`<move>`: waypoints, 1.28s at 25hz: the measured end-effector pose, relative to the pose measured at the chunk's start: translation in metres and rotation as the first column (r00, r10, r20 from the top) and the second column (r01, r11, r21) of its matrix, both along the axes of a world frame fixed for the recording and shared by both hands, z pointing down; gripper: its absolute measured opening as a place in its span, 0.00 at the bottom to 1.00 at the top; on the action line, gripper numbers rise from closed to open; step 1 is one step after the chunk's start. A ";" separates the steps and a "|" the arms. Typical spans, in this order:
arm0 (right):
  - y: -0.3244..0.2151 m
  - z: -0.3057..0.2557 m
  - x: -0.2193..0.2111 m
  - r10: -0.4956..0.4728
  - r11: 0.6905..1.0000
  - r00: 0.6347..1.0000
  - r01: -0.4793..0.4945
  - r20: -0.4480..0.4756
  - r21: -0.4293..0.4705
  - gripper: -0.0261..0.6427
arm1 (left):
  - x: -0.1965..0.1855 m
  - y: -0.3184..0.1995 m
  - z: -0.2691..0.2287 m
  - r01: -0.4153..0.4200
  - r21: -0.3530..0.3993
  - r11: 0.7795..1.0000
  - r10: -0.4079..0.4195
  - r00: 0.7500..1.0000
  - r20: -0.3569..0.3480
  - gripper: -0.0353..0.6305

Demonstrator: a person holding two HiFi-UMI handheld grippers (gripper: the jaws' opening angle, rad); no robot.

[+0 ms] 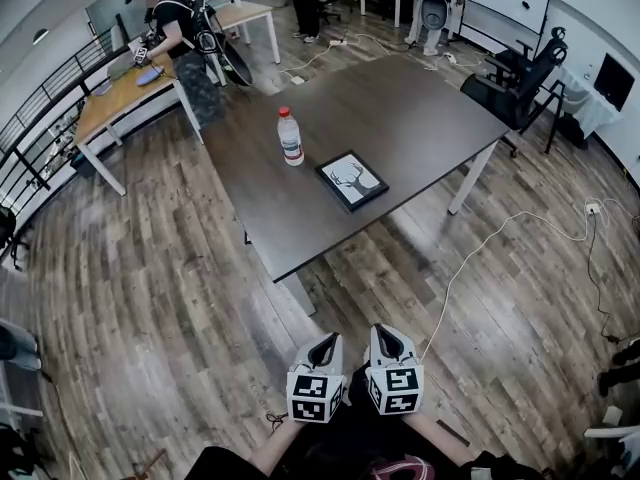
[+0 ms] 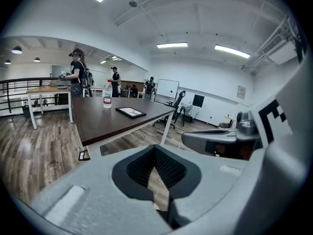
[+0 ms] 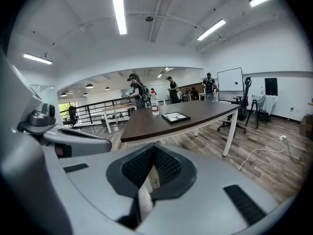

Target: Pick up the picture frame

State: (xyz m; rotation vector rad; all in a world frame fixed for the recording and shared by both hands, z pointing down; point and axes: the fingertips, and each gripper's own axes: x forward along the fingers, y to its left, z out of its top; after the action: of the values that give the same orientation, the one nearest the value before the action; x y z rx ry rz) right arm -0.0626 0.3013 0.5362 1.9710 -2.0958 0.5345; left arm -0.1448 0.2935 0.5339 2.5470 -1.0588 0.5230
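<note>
A table (image 1: 400,118) was set across the middle of the head view, running toward the upper right. On its nearer end a picture frame (image 1: 352,180) was laid flat, and a water bottle (image 1: 290,136) was stood upright just to its upper left, apart from it. At the bottom centre, well short of the table, the left gripper (image 1: 323,346) and the right gripper (image 1: 390,338) were held side by side. A desk (image 1: 115,96) was placed in the upper left, with a person (image 1: 178,28) beside it. An office chair (image 1: 520,83) was found at the upper right beyond the table, and a cable (image 1: 470,253) was trailed over the floor (image 1: 150,268) at the right.
</note>
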 end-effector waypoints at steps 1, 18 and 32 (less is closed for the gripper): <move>-0.011 -0.002 0.005 -0.013 1.000 1.000 0.013 -0.004 0.002 0.05 | 0.005 -0.010 -0.001 0.013 -0.005 1.000 -0.013 1.000 -0.004 0.07; -0.119 -0.003 0.082 -0.205 0.979 0.978 0.205 -0.025 -0.012 0.05 | 0.070 -0.113 0.015 0.226 -0.094 0.970 -0.228 0.974 -0.013 0.07; -0.128 0.010 0.123 -0.206 0.978 0.978 0.206 0.004 -0.031 0.05 | 0.115 -0.121 0.018 0.192 -0.090 0.977 -0.192 0.981 0.001 0.07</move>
State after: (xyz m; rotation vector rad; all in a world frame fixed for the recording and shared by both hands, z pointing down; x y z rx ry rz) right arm 0.0606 0.1736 0.5460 1.7096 -2.2441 0.5235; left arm -0.0301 0.1722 0.5519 2.3364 -1.2341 0.4965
